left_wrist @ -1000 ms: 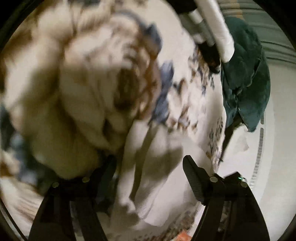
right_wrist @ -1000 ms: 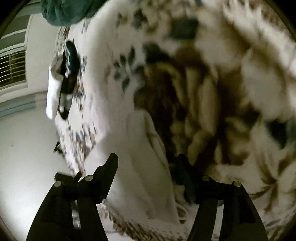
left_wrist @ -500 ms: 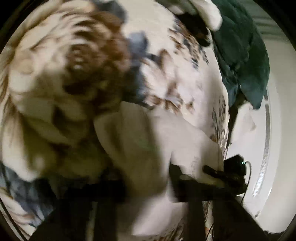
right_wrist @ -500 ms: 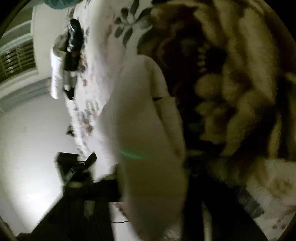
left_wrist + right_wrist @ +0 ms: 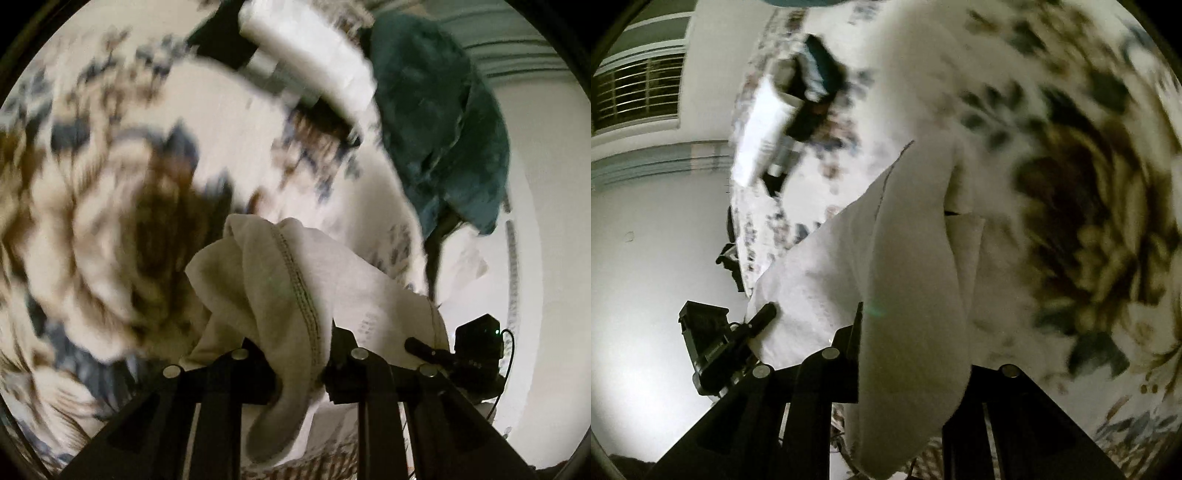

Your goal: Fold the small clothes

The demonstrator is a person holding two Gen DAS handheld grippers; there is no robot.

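Note:
A small cream-white garment (image 5: 280,280) with a stitched seam hangs between both grippers above a flowered bedspread (image 5: 110,206). My left gripper (image 5: 295,369) is shut on one edge of it; cloth drapes over and between the fingers. In the right wrist view the same garment (image 5: 908,295) stretches from my right gripper (image 5: 908,373), which is shut on it, across to the other gripper (image 5: 738,339) at lower left. The right fingertip is hidden under cloth. Both views are blurred by motion.
A dark teal garment (image 5: 443,122) lies at the bed's far edge. A white and black bundle (image 5: 314,74) lies on the bedspread, also in the right wrist view (image 5: 783,122). A pale floor (image 5: 646,258) and a barred window (image 5: 635,92) lie beyond.
Both grippers went from open around the garment to shut on it and lifted it off the bedspread; the cloth now hangs stretched between them.

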